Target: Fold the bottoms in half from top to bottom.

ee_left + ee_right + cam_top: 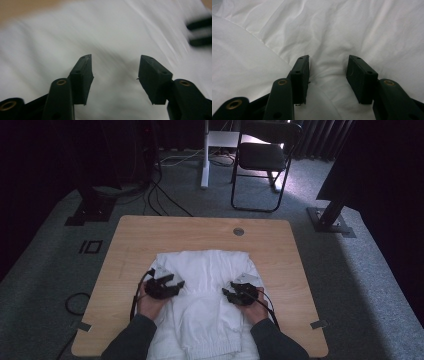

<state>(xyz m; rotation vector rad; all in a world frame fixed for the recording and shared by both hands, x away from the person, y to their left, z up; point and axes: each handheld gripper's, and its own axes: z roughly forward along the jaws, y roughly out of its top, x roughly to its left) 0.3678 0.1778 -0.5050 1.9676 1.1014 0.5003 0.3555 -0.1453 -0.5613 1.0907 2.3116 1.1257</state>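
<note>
Both the left gripper (176,281) and right gripper (226,292) hover open and empty over the white garment (207,270) near the table's (130,235) front edge, where a shallow pinch could snag one layer only.

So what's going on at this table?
A person holds a hand-held gripper in each hand over a white garment spread on a wooden table. The left hand-held gripper and the right hand-held gripper both have their jaws apart above the cloth, with nothing pinched. It looks like folding work.
</note>
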